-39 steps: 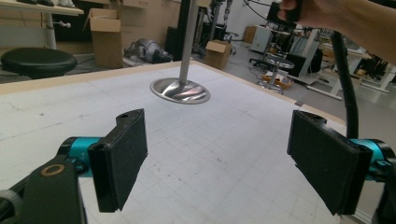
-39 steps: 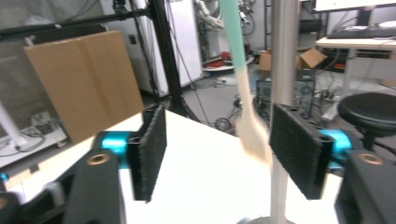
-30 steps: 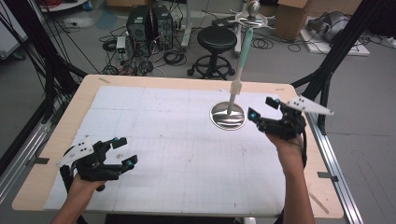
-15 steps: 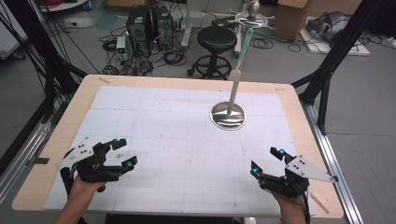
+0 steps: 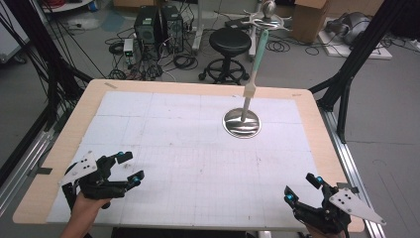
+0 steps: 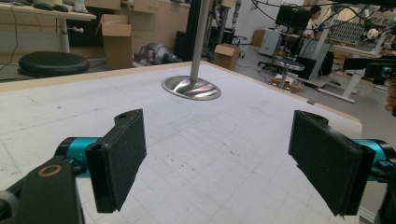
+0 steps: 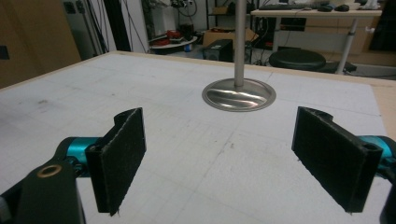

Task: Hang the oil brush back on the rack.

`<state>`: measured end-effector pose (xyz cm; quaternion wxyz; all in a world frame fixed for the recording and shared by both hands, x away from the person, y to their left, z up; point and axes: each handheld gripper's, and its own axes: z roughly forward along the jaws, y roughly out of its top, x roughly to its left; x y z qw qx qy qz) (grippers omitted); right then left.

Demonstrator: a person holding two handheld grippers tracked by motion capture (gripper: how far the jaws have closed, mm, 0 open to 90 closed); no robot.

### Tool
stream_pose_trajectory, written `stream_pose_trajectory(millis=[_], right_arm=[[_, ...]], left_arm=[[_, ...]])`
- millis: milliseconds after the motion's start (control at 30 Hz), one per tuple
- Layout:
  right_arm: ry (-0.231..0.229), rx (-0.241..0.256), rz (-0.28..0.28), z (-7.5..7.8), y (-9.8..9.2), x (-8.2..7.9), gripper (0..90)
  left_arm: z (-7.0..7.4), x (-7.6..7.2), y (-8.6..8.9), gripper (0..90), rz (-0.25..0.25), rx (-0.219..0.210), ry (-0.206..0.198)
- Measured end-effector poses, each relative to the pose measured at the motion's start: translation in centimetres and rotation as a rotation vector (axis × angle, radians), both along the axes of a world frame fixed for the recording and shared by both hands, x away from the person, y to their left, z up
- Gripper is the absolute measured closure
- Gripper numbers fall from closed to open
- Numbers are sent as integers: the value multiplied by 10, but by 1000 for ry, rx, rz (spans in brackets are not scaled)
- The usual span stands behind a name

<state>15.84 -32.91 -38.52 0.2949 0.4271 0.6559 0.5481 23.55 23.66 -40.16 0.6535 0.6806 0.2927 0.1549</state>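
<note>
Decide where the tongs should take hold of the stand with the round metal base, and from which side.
Grip the upright pole just above the round metal base, coming in level from the near side. The base is too flat and wide to pinch; the slim vertical pole fits between open tongs.

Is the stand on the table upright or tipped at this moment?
Upright. The stand's round metal base lies flat on the table, and its pole rises straight from the centre in both gripper views.
</note>
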Motion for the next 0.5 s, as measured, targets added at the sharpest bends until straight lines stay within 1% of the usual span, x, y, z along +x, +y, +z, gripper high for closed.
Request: stream_pose_trajectory(millis=[67, 133, 367, 500], right_arm=[[-2, -5, 1, 0, 1, 0, 163], [-1, -20, 6, 1, 3, 0, 163], [3, -33, 21, 2, 9, 2, 163], [6, -37, 20, 1, 9, 3, 163]], left_arm=[[0, -1, 1, 195, -1, 1, -2], [0, -1, 2, 195, 1, -3, -2], [0, -3, 5, 196, 12, -13, -1], [-1, -2, 5, 196, 11, -10, 1]])
